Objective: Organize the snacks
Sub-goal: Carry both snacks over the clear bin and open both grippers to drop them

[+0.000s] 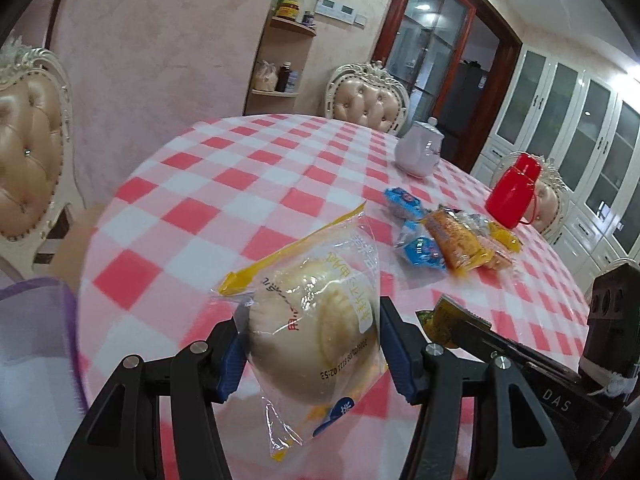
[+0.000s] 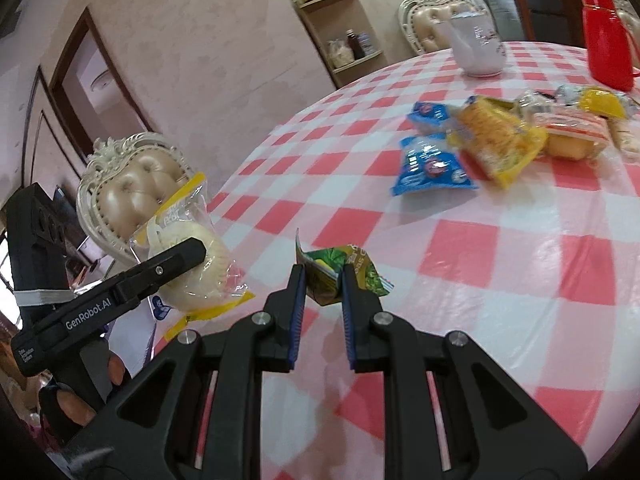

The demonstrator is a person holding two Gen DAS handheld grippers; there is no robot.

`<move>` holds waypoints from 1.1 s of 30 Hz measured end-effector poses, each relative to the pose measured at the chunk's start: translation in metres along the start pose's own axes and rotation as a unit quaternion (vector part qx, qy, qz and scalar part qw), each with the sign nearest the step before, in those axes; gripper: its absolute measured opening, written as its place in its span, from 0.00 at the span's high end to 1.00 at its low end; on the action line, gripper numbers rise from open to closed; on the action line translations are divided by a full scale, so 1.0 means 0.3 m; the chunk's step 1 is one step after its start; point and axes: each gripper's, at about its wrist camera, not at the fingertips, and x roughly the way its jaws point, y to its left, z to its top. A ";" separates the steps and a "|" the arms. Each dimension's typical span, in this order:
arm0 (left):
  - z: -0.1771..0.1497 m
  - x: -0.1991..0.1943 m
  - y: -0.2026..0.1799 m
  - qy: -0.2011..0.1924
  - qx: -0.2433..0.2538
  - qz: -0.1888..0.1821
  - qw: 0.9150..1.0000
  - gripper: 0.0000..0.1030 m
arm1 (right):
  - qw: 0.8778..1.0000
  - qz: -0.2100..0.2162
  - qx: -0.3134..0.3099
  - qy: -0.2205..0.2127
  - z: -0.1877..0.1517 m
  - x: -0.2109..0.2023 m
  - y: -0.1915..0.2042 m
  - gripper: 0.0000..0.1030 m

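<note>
My left gripper (image 1: 310,328) is shut on a bread bun in a clear wrapper with yellow ends (image 1: 316,320), held above the table's near edge; the bun also shows in the right wrist view (image 2: 196,264). My right gripper (image 2: 323,276) is shut on a small green snack packet (image 2: 340,268), also seen in the left wrist view (image 1: 444,320). A pile of snacks lies farther on the checked tablecloth (image 1: 224,184): blue packets (image 1: 420,250) (image 2: 432,166), orange and yellow packets (image 1: 456,244) (image 2: 500,140).
A white teapot (image 1: 418,148) (image 2: 478,46) and a red thermos (image 1: 514,190) (image 2: 606,34) stand at the table's far side. Upholstered chairs (image 1: 368,100) surround it. A purple-edged bag (image 1: 36,344) is at lower left, off the table.
</note>
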 end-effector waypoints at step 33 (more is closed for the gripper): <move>-0.141 -0.320 0.711 -0.009 -0.161 0.325 0.932 0.37 | 0.933 0.251 -0.200 0.165 -0.290 0.237 0.730 0.62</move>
